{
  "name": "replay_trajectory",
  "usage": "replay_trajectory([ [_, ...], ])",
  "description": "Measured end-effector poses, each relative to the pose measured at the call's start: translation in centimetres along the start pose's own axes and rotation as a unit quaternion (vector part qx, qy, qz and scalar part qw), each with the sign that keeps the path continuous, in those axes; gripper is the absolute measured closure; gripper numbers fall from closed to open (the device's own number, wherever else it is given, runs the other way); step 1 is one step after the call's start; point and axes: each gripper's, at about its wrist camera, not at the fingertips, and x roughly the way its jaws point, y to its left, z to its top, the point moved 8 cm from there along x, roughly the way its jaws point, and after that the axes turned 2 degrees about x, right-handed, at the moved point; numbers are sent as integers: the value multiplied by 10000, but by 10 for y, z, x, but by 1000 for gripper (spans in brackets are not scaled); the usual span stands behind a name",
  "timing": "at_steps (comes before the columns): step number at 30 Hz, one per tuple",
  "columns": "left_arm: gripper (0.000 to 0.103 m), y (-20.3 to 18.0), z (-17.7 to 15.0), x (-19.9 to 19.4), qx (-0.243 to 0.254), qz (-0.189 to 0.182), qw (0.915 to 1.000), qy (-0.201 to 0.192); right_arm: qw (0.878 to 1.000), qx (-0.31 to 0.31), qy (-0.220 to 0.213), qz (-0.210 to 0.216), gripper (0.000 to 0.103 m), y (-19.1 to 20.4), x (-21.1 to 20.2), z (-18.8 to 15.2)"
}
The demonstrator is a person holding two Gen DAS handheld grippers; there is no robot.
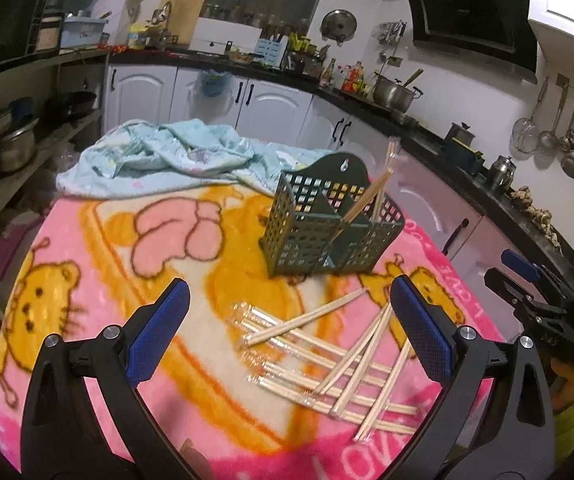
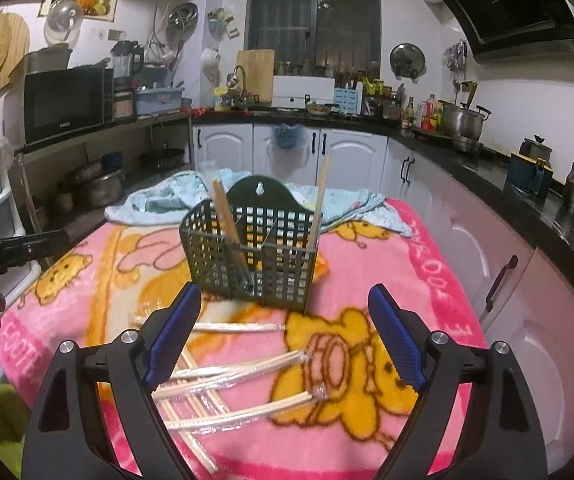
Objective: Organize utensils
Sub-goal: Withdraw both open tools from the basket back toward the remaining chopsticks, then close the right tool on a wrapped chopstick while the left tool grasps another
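Note:
A dark green perforated utensil basket [image 1: 323, 220] [image 2: 255, 256] stands on the pink cartoon blanket [image 1: 127, 240] [image 2: 387, 280], with chopsticks [image 1: 371, 196] [image 2: 321, 200] leaning in two of its compartments. Several plastic-wrapped chopstick pairs [image 1: 327, 356] [image 2: 239, 376] lie scattered on the blanket in front of it. My left gripper [image 1: 291, 300] hovers open above the near edge of the pile, nothing between its blue pads. My right gripper [image 2: 285, 304] is open too, above the chopsticks and facing the basket. The right gripper's black body [image 1: 543, 304] shows at the right in the left wrist view.
A crumpled light blue cloth [image 1: 159, 156] [image 2: 191, 196] lies behind the basket. White kitchen cabinets [image 2: 351, 152] and a black counter with pots and bottles ring the table. Shelves with pans [image 1: 27, 136] stand to the left.

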Motion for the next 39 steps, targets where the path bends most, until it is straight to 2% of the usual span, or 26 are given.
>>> replay_trajectory([
  [14,11,6,-46,34,-24,-5,9982,606,9977,36,670,-91,20,1,31,-51],
  [25,11,24,-71,67,-176,69,9953,947,9923,455,1151,-80,21,-11,69,-77],
  [33,39,25,-75,84,-172,-50,9943,1052,9838,900,1550,-35,35,-21,107,-86],
  [39,51,29,-80,96,-193,-64,9930,1167,9737,1325,1851,13,45,-30,133,-94],
])
